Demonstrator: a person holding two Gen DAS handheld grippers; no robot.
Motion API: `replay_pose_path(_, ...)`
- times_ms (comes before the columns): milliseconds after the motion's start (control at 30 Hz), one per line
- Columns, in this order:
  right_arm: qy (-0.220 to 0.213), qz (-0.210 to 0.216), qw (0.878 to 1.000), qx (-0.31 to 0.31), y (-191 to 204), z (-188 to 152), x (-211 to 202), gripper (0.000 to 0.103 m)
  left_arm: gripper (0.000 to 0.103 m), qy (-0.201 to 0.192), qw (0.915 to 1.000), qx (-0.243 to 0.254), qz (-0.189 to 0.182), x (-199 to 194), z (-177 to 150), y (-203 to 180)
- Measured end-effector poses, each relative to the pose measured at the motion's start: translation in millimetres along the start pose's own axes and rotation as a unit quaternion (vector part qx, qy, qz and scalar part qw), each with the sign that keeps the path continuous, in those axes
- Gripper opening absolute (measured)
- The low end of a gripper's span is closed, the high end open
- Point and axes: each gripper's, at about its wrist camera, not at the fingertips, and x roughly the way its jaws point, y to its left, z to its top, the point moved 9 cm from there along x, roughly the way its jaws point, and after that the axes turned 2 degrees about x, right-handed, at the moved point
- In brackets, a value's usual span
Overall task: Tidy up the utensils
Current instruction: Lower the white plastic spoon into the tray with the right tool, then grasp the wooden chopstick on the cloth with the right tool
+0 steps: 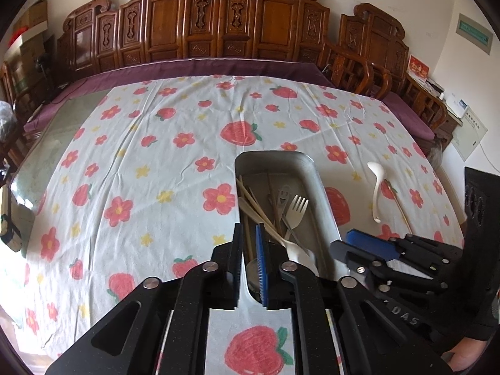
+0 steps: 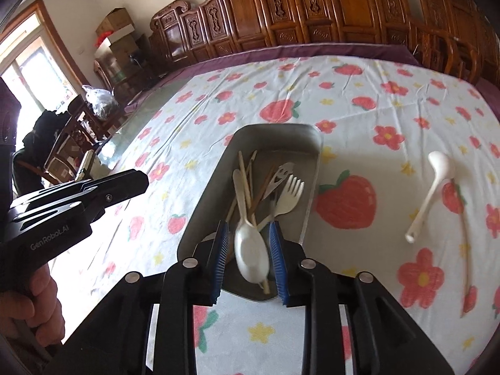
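A metal tray (image 1: 315, 184) (image 2: 307, 143) holds chopsticks, a white fork (image 2: 289, 195), a smiley metal utensil (image 2: 279, 175) and a white spoon (image 2: 251, 250). My right gripper (image 2: 248, 234) is open above the tray's near end; the white spoon lies blurred between its fingers, not clamped. My left gripper (image 1: 250, 240) hovers at the tray's near left corner, jaws a narrow gap apart, empty. A white soup spoon (image 1: 376, 184) (image 2: 432, 184) and a single chopstick (image 1: 401, 206) (image 2: 465, 265) lie on the cloth right of the tray.
A strawberry-and-flower tablecloth (image 1: 156, 162) covers the table, with bare glass (image 1: 40, 156) at its left. Carved wooden chairs (image 1: 218, 22) line the far edge. A window, boxes and bags stand at the far left in the right wrist view.
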Motion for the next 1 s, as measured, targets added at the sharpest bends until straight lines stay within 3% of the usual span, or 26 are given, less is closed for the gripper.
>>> replay_pose_path(100,-0.011,-0.015,1.000,-0.009,-13.3,0.4,-14.2,0.029,0.025,-0.005,1.0000,0.006,0.000,-2.7,0.8,-5.3)
replay_pose_path(167,-0.018,-0.029,0.999,-0.016,-24.8,-0.8,-24.1,0.029,0.042,-0.007,0.9999,0.010,-0.002,-3.8,2.5,-10.1)
replay_pose_path(267,-0.024,-0.053,0.998,-0.022,-49.6,-4.8,-38.3,0.030,0.060,-0.013,0.9998,0.014,-0.005,-5.7,4.7,-16.8)
replay_pose_path(367,-0.027,-0.081,0.996,-0.019,-84.5,-12.2,-50.4,0.040,0.083,-0.016,0.9995,0.020,-0.017,-4.5,6.1,-26.6)
replay_pose_path(400,-0.026,-0.090,0.995,-0.017,-96.7,-15.3,-52.5,0.040,0.086,-0.014,0.9992,0.026,-0.027,-1.8,5.4,-32.5)
replay_pose_path(500,-0.017,-0.130,0.991,-0.003,-145.5,-27.2,-55.2,0.040,0.088,-0.008,0.9982,0.050,-0.031,7.0,0.6,-46.8)
replay_pose_path(700,-0.003,-0.163,0.986,0.037,-215.3,-36.5,-50.4,0.040,0.088,-0.002,0.9956,0.081,-0.047,19.2,-7.8,-75.5)
replay_pose_path(1000,0.034,-0.174,0.984,0.021,-250.1,-26.3,-13.4,0.040,0.088,-0.006,0.9917,0.112,-0.064,27.2,-11.0,-114.1)
